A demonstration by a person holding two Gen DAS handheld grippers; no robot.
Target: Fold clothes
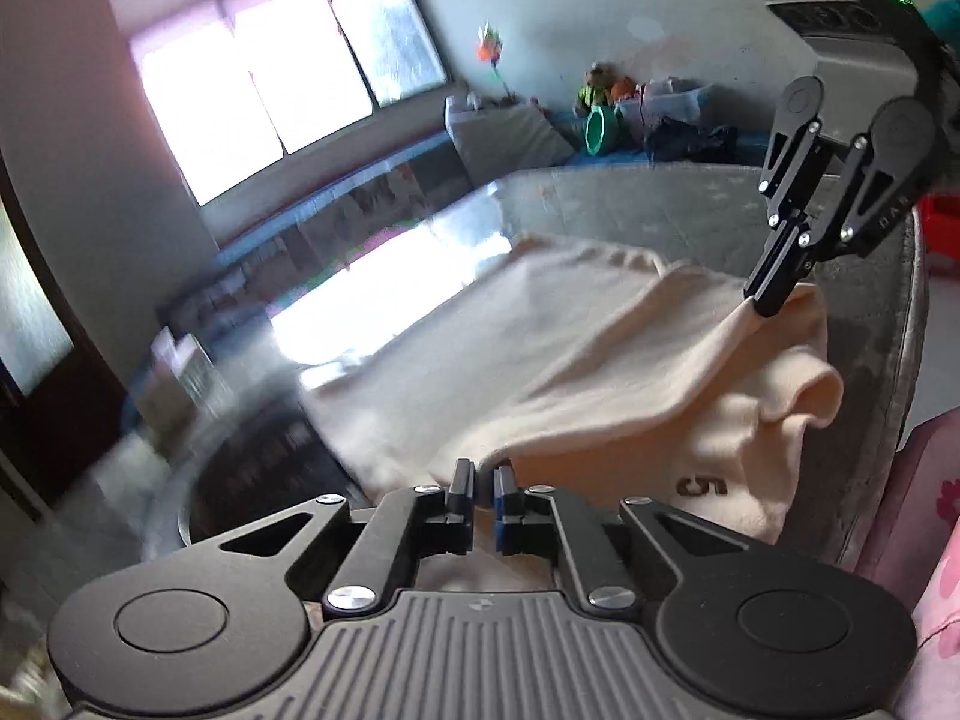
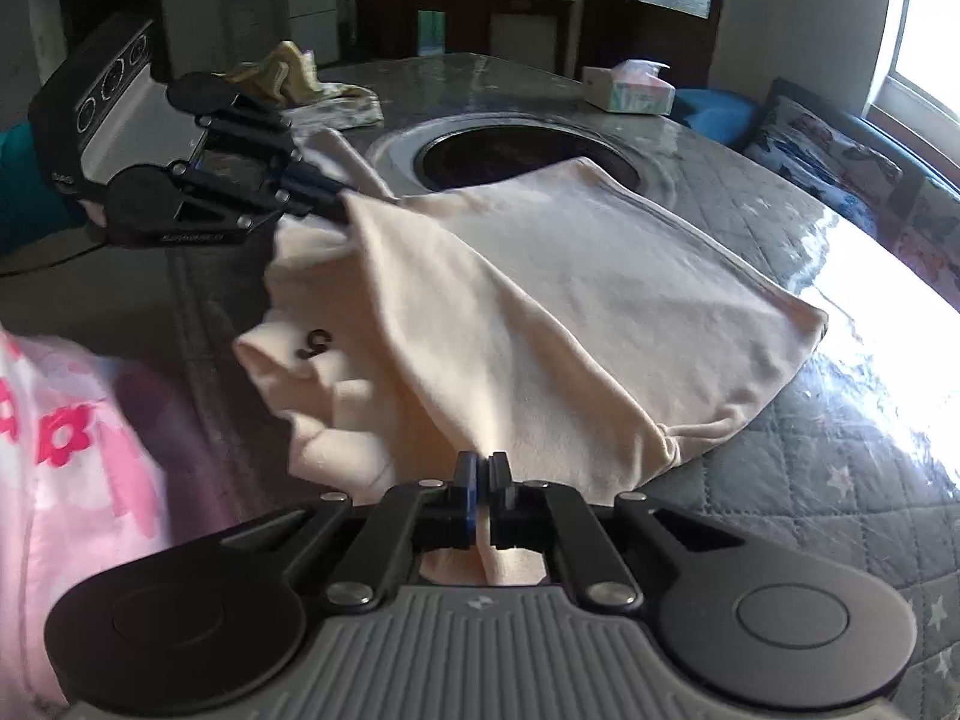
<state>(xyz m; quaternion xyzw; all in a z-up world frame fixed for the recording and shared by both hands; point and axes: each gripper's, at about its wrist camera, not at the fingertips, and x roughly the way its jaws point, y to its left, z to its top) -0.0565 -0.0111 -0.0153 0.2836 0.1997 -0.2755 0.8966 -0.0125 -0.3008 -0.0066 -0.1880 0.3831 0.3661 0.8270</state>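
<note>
A cream garment (image 1: 540, 348) with a small dark print lies partly on the grey quilted table (image 1: 864, 372), with its near edge lifted. My left gripper (image 1: 483, 471) is shut on one corner of it. My right gripper (image 1: 759, 306) is shut on the other corner, up to the right. In the right wrist view the same garment (image 2: 570, 300) stretches from my right gripper (image 2: 482, 462) at the bottom to my left gripper (image 2: 342, 204) at the upper left. Its far part rests flat on the table (image 2: 810, 468).
A round dark opening with a metal ring (image 2: 522, 147) sits in the table behind the garment. A tissue box (image 2: 630, 87) and crumpled yellow cloth (image 2: 288, 75) lie at the far side. Pink floral fabric (image 2: 66, 420) is at the near left. A window (image 1: 270, 78) is bright.
</note>
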